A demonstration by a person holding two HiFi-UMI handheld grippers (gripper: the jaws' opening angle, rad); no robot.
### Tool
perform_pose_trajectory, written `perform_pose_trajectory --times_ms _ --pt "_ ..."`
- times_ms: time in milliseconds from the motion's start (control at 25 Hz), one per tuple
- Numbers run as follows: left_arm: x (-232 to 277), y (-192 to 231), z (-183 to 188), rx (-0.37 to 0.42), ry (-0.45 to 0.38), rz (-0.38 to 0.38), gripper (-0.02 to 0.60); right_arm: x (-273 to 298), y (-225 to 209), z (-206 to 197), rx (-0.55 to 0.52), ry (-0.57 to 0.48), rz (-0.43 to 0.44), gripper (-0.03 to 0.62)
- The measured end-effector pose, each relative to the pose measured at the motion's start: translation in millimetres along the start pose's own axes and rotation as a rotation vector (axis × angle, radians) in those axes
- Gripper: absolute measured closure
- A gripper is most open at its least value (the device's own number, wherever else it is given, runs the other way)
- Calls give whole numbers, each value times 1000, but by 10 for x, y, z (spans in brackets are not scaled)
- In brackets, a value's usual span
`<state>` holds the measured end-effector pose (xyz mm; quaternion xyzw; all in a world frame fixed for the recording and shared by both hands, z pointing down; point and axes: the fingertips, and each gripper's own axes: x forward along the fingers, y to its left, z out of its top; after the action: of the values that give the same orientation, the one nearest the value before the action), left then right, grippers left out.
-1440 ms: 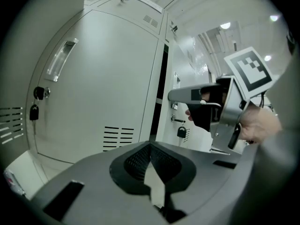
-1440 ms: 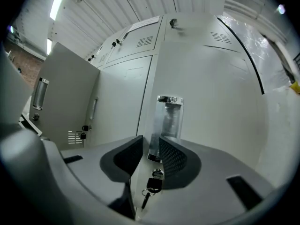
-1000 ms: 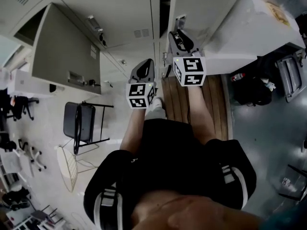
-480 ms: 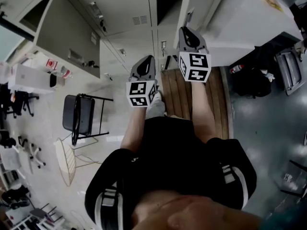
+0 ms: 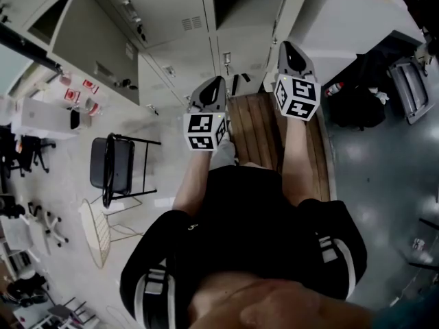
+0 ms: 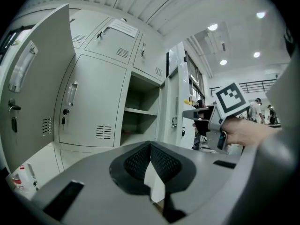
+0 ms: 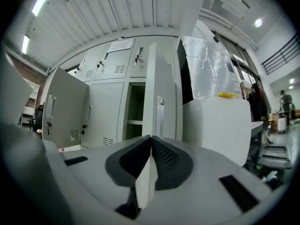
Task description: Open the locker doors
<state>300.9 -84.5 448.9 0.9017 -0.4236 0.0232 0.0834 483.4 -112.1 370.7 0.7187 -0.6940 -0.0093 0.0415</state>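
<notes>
Our right gripper [image 7: 150, 138] is closing empty, left gripper [image 6: 151, 144] pressed together; we nudge the pale-grey metal locker door [image 7: 165, 88] beyond the fingertips gently.

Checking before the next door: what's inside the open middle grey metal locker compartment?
Inside the open grey metal locker compartment, only one horizontal shelf shows. From the right gripper view, its swung-open grey door covers the right side.

Nothing here can be read as a word, number or brand. In the right gripper view, at eleven o'clock, a white paper sheet [image 7: 120, 44] is stuck on an upper locker door [image 7: 116, 60]. Its print is too small to read.
</notes>
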Motion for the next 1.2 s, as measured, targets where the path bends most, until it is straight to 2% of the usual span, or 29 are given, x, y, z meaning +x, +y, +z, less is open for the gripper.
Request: perform_pose_trajectory --times_ms 120,280,360,520,720,920,1200 --pt "-52 -123 35 18 -9 -21 572 -151 -349 -41 29 -3 -74 566" --pt "-124 -218 26 28 -10 -31 572 -243 -708 -78 18 9 -104 566" --pt "-160 -235 26 32 -8 -35 572 -292 -902 -90 11 15 -146 568" --pt "-201 -201 33 27 -18 -31 572 -299 -1154 -112 48 18 -174 571" --pt "-226 -224 83 22 -35 -28 572 -305 -1183 -125 33 30 -168 569" --pt "-299 -171 93 18 -43 -10 572 -438 -1156 -163 21 6 -209 569" --pt "-416 -28 47 6 -41 33 572 -519 -875 -334 38 11 -173 569"
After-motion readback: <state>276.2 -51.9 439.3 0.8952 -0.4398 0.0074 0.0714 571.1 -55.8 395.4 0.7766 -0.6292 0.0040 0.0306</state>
